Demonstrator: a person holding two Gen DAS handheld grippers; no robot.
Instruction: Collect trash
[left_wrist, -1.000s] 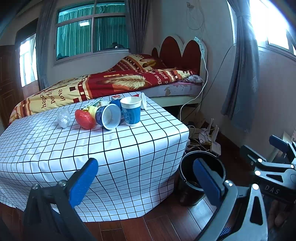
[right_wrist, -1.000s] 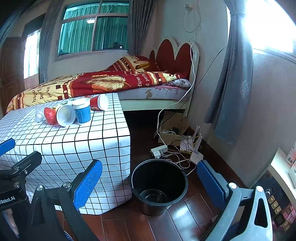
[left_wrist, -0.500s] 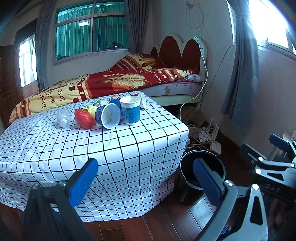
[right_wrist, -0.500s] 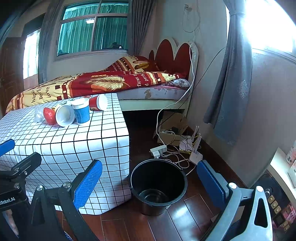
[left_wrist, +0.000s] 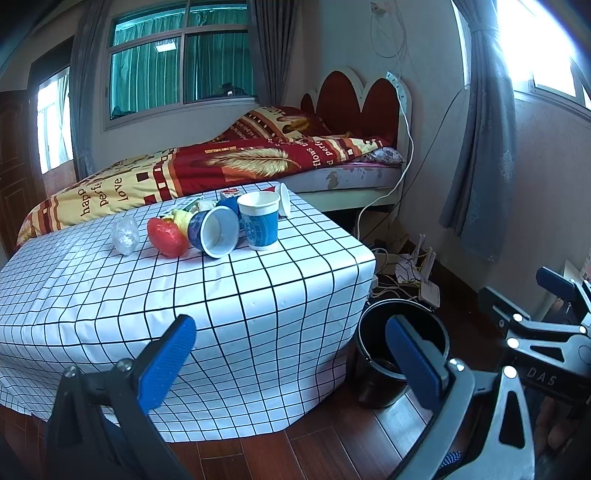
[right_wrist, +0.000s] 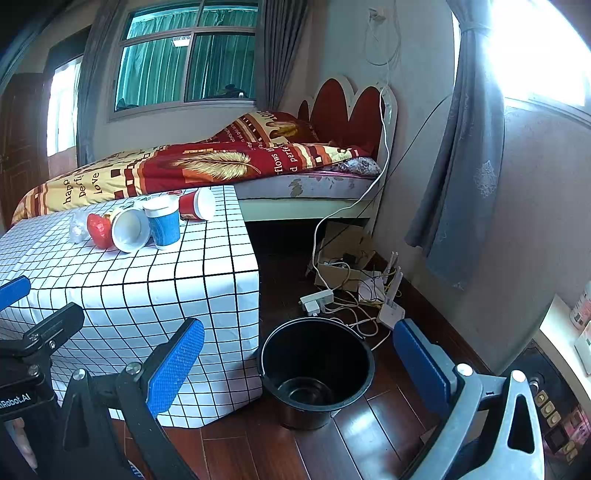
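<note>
- The left gripper (left_wrist: 291, 350) has its blue-padded fingers (left_wrist: 166, 360) spread wide with nothing between them; it hangs low in front of the desk, off its near side.
- The right gripper (right_wrist: 297, 358) is likewise released, its fingers (right_wrist: 175, 365) far apart and empty, held above the black bucket (right_wrist: 316, 369), which shows between them.
- Each gripper shows at the edge of the other's view: the right one at the left wrist view's right edge, the left one at the right wrist view's left edge, so the two are held side by side at about the same height.
- The desk (left_wrist: 258, 295) is draped in a white cloth with a black grid that hangs down its sides.
- The trash sits in a cluster toward the desk's far side: an upright blue paper cup (left_wrist: 258, 225), a blue cup on its side (left_wrist: 214, 236) touching it with its mouth toward the camera, a red crumpled wrapper (left_wrist: 166, 236) just beside that, and a clear crumpled plastic piece (left_wrist: 125, 234) farther left.
- A red cup on its side (right_wrist: 197, 205) lies behind the upright cup, near the desk's far edge.
- The bucket stands on the dark wooden floor (right_wrist: 369, 443) just beside the desk's right corner.
- Behind the desk is a bed (left_wrist: 332, 177) with a red and yellow blanket and a red scalloped headboard.
- A tangle of cables, a power strip (right_wrist: 316, 301) and a white router lie on the floor near the wall, under a grey curtain (right_wrist: 461, 166).
</note>
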